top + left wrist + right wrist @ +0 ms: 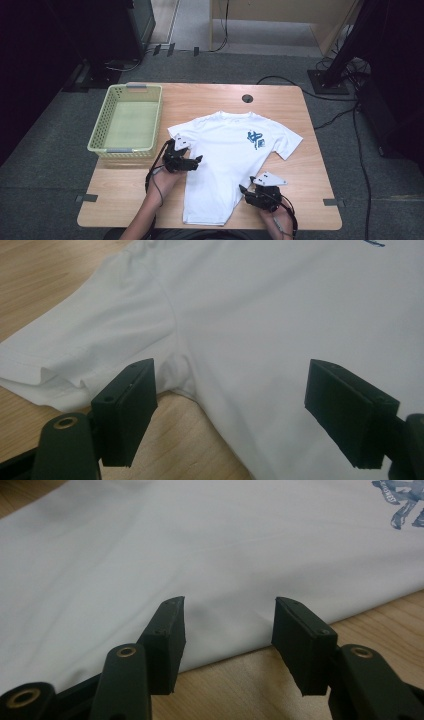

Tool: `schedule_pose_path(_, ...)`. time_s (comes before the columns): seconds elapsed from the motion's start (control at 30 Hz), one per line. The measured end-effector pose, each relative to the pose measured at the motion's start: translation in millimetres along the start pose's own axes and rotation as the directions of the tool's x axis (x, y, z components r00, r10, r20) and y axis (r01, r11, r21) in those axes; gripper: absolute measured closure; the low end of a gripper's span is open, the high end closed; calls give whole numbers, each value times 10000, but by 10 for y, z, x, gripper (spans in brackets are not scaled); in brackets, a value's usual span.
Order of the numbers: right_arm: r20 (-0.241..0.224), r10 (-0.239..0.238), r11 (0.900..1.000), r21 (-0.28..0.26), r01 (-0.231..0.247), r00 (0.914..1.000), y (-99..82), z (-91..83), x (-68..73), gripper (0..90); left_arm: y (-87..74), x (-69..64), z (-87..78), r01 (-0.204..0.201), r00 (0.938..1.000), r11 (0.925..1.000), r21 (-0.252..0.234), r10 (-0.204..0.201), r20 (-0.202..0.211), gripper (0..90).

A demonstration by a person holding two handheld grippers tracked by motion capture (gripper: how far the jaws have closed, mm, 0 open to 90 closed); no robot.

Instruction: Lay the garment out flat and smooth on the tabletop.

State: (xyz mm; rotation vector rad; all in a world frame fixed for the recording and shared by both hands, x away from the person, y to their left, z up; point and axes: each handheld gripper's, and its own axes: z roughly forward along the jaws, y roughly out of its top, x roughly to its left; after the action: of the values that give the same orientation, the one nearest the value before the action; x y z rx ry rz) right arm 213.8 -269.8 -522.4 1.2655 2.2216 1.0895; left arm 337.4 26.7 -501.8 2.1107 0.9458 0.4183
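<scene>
A white T-shirt (pixel 227 160) with a blue chest print (pixel 255 139) lies flat on the wooden table (pixel 300 165), collar toward the far side. My left gripper (pixel 199 160) is at the shirt's left armpit, jaws open. In the left gripper view, the left gripper (pixel 232 372) straddles the seam where the sleeve (pixel 85 350) meets the body, pinching nothing. My right gripper (pixel 243 190) is at the shirt's lower right side edge. In the right gripper view, the right gripper (pixel 230 605) stands open just over that edge of the shirt (pixel 150 555), with no cloth gripped.
An empty yellow-green plastic basket (pixel 100 122) stands at the table's left rear, close to my left hand. A round cable hole (pixel 247 98) lies near the far edge. Black cables (pixel 345 115) run over the grey floor to the right.
</scene>
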Motion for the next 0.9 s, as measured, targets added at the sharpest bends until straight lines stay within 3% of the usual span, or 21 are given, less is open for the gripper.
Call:
schedule_pose_path(0.17, 229, -258, 9997, 33, 258, 9994, -17, 29, 38, 570, -8, 13, 10, 2, 10000, 10000, 68, -2, -21, 217)
schedule_pose_path(0.33, 202, -224, 9997, -41, 225, 9995, -9, 44, 91, 854, 16, -11, -8, -39, 9999, 10000, -51, 40, 102, 217)
schedule_pose_path(0.37, 168, -205, 9998, -5, 205, 9996, 2, 51, 98, 877, 18, -14, -8, -32, 9999, 10000, -61, 32, 102, 217)
schedule_pose_path(0.47, -64, -176, 9997, 174, 178, 9998, 53, 60, 83, 884, 16, -16, -3, -59, 9999, 10000, -16, 59, 105, 217)
schedule_pose_path(0.67, -431, -458, 9973, -597, 432, 9980, 274, -72, 54, 882, 41, -37, -12, -143, 9998, 9999, -30, 143, 111, 217)
schedule_pose_path(0.9, -962, -917, 9949, -498, 872, 9911, 577, -47, 11, 880, 76, -89, -26, -362, 9991, 9993, 13, 361, 202, 217)
